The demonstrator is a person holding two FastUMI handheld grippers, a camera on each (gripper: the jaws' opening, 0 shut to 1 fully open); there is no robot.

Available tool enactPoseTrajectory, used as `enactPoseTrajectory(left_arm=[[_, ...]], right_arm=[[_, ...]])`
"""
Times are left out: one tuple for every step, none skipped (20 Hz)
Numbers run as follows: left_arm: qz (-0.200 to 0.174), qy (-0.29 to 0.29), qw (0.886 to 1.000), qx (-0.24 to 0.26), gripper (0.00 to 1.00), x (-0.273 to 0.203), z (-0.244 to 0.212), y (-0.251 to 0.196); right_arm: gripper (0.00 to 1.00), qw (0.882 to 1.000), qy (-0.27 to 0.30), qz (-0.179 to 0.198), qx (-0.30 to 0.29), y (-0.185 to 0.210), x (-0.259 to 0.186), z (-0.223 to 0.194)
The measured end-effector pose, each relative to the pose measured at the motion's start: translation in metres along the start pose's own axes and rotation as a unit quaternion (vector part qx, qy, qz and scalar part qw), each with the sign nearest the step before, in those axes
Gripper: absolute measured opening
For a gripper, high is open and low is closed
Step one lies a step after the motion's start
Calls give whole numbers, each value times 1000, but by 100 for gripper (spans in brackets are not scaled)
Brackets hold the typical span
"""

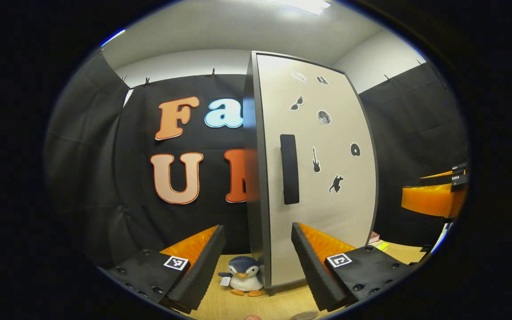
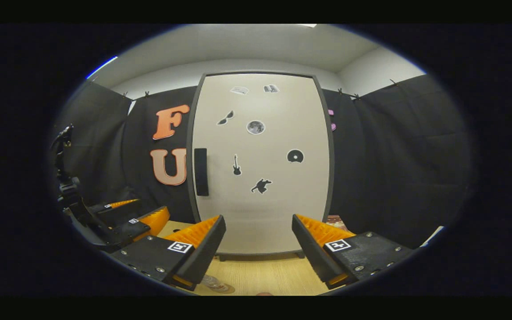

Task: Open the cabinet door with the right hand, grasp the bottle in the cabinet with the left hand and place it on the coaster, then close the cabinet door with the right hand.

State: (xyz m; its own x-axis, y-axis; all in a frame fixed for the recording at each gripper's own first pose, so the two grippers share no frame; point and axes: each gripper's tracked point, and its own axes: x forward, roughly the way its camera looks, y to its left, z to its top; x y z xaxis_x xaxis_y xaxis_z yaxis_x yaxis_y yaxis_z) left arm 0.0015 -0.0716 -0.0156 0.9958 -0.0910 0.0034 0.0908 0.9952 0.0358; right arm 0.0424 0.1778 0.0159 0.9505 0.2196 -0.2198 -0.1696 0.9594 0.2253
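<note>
Black-curtained booth, wooden table [image 2: 260, 275]. The cabinet [image 2: 260, 164] stands with its door [image 2: 282, 200] shut and handle [image 2: 201, 171] untouched. Both the left gripper [image 1: 258, 255] and right gripper [image 2: 258, 246] hang apart and empty, short of it. Bottle presumably inside, unseen; coaster not identifiable. No step done.

Cabinet door [image 2: 260, 169]: smooth, matt pale panel, laminate-like, with a darker grey edge band. Handle [image 2: 201, 171] looked matt black, possibly foam or plastic; could not tell which. Stickers [image 2: 255, 127] on the door were flat, paper-like, slightly glossy. Table [image 2: 260, 275] had a light wood-grain finish, smooth. Penguin toy [image 1: 243, 276] was soft plush cloth. Booth wall [image 2: 394, 169] was matt black cloth, creased.
</note>
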Motion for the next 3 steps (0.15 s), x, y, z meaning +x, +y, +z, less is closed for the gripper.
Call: enactPoseTrajectory(left_arm=[[0, 0, 1000, -1, 97, 0, 0, 0], [-1, 1, 1000, -2, 97, 0, -1, -1], [-2, 2, 1000, -2, 97, 1, -1, -2]], right_arm=[[93, 1000, 0, 0, 0, -1, 0, 0], [93, 1000, 1, 0, 1, -1, 0, 0], [93, 1000, 2, 1, 1, -1, 1, -1]])
